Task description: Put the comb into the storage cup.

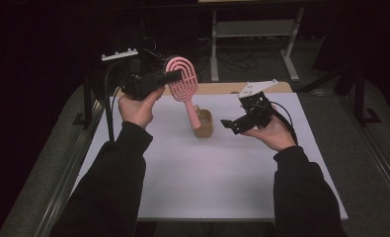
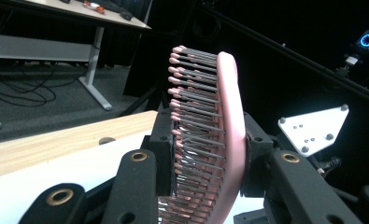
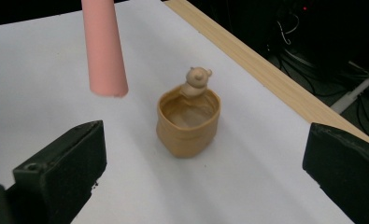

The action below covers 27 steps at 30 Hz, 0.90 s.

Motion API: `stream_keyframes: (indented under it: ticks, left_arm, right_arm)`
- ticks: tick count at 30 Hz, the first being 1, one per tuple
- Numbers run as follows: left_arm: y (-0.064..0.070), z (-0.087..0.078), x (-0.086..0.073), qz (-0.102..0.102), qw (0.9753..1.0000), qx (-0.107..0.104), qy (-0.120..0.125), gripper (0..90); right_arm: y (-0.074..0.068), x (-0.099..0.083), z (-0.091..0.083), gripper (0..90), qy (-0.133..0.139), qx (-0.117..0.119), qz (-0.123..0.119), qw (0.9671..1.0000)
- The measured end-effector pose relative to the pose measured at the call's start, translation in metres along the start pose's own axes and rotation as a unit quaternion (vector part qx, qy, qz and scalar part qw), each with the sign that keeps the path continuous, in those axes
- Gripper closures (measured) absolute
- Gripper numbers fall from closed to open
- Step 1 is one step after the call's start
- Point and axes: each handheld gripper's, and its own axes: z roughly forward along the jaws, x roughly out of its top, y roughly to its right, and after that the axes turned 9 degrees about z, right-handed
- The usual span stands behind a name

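Dark surroundings frame a white tabletop (image 1: 207,182) with a pale wooden strip along its far edge. Seen from the high view, the left claw (image 1: 175,75) is raised above the far left part of the surface and is clamped on the head of a pink hairbrush (image 1: 184,81), whose handle slopes down toward a small tan cup (image 1: 203,124) standing near the middle of the far half. The handle's tip is just above or at the cup's rim; whether they touch I cannot tell. The right claw (image 1: 230,124) is held low, just to the right of the cup, with its jaws spread and nothing between them. Dark sleeves come in from the bottom edge.

From the left gripper view, the brush stands edge-on between the two black jaws, bristles facing left, pink back facing right, pinched from both sides. The other gripper's grey plate (image 2: 314,127) shows beyond it.

From the right gripper view, the jaws stand wide apart at either lower corner. The cup sits on the white surface between and beyond them, with a little bear figure (image 3: 197,80) on its far rim. The brush's pink handle hangs down from above, its end to the left of the cup and clear of it.
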Motion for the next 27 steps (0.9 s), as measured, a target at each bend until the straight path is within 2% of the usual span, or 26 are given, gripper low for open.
stream_keyframes:
  ticks: [3,8,13,19,23,27]
  left_arm:
    - [-0.002,0.002,0.004,0.006,1.0000,0.000,0.003,64.8]
    - [-0.006,0.004,0.008,0.000,1.0000,-0.002,0.009,64.8]
    - [-0.010,0.006,0.011,0.004,0.9999,-0.003,0.011,64.7]
    - [-0.018,0.009,0.011,0.000,0.9997,-0.007,0.021,64.7]
    - [-0.021,0.008,0.011,-0.006,0.9993,-0.018,0.034,64.7]
    - [-0.024,0.008,0.011,-0.001,0.9992,-0.010,0.037,64.7]
  right_arm:
    - [0.005,-0.008,-0.005,0.0,0.007,0.002,0.008,0.9999]
    - [0.009,-0.020,-0.013,0.0,0.015,0.003,0.022,0.9996]
    - [0.011,-0.032,-0.020,0.0,0.022,0.000,0.030,0.9993]
    - [0.011,-0.056,-0.028,0.0,0.035,-0.002,0.040,0.9986]
    - [0.011,-0.070,-0.036,0.0,0.049,-0.002,0.052,0.9974]
    - [0.015,-0.084,-0.043,0.0,0.063,-0.008,0.073,0.9953]
